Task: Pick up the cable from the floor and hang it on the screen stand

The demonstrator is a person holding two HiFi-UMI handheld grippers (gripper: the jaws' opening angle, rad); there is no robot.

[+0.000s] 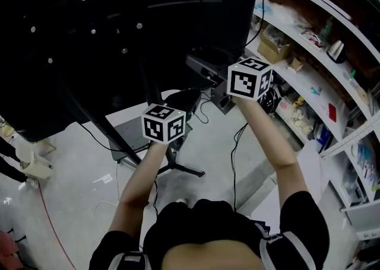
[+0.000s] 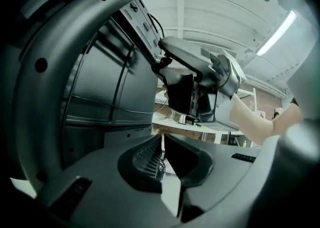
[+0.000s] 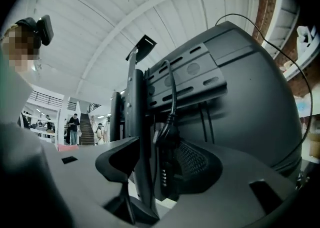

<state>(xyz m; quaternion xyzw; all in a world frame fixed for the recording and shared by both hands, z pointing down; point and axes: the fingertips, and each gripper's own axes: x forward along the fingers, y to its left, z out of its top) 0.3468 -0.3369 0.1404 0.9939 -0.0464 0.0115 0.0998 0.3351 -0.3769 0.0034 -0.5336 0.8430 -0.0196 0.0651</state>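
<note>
Hanging seemed done: the right hand-held gripper (image 3: 157, 167) stood spread round the cable (image 3: 172, 96) at the screen stand (image 3: 134, 122), the left hand-held gripper (image 2: 162, 154) pressed together; a snag-free retreat was due.

Screen (image 1: 71, 43) cut off by the head view's top and left edges, jaws of left gripper (image 2: 161, 157) and right gripper (image 3: 155, 159) hidden there beyond their cubes (image 1: 163, 123), cable (image 3: 173, 91) lower end lost between the right jaws, shelf (image 1: 323, 67) clutter too small to tell, distant people (image 3: 74, 127) tiny
</note>
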